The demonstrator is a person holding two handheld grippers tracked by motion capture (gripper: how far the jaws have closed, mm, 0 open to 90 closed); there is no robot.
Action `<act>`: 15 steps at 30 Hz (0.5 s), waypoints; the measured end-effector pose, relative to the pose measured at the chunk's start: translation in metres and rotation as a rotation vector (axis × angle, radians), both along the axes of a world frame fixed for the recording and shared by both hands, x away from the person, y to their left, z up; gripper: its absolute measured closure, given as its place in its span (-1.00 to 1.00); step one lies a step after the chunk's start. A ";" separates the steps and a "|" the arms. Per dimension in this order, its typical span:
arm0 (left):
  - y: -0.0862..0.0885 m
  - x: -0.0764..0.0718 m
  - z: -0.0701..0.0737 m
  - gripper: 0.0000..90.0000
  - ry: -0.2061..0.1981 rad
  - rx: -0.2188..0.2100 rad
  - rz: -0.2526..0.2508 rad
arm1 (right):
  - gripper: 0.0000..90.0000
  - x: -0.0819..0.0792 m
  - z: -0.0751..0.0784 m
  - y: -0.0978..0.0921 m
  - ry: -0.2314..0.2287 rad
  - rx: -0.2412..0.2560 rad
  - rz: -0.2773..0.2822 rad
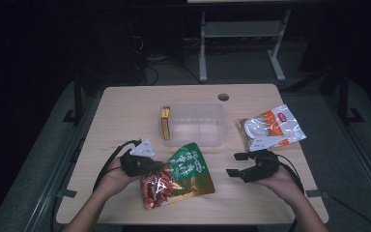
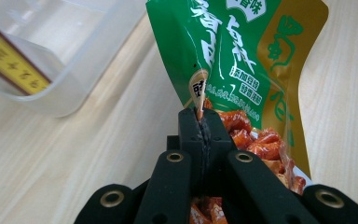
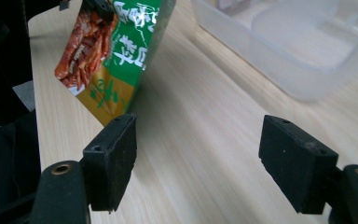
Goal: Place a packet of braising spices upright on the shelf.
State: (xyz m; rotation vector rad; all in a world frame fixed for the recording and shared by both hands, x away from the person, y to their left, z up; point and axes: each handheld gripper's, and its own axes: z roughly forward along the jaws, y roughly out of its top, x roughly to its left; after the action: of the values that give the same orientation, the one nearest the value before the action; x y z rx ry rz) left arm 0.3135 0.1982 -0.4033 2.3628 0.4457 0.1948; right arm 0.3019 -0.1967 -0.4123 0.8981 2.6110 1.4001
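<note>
A green and gold snack bag (image 1: 183,176) with red sausage pieces showing through its clear window is held just above the near middle of the table. My left gripper (image 1: 159,166) is shut on the bag's left edge; in the left gripper view its jaws pinch the bag (image 2: 242,60) at my left gripper's tips (image 2: 204,122). My right gripper (image 1: 235,164) stands open to the right of the bag, nothing between its jaws. In the right gripper view the bag (image 3: 114,56) hangs at upper left, beyond my right gripper (image 3: 198,163).
A clear plastic box (image 1: 193,124) sits mid-table with a yellow carton (image 1: 165,123) standing at its left end. A white and orange packet (image 1: 270,128) lies at the right. A round cable hole (image 1: 223,96) is near the far edge.
</note>
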 end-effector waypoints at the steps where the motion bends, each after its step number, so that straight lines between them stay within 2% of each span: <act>1: 0.001 0.000 0.002 0.99 -0.006 0.004 0.003 | -0.39 0.001 0.002 0.003 0.001 0.001 0.005; 5: 0.007 0.001 0.008 0.99 -0.033 0.002 0.023 | -0.37 0.008 0.009 0.014 -0.003 0.033 0.027; 11: 0.012 0.000 0.012 0.99 -0.043 -0.005 0.041 | -0.25 0.019 0.017 0.038 -0.005 0.066 0.090; 15: 0.014 -0.001 0.015 0.99 -0.054 -0.009 0.048 | -0.15 0.029 0.020 0.058 -0.010 0.066 0.136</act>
State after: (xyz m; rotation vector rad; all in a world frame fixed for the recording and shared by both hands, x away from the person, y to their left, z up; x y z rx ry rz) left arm 0.3120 0.2118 -0.3884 2.3332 0.4765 0.2776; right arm 0.3304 -0.1385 -0.3927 0.7292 2.6787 1.5264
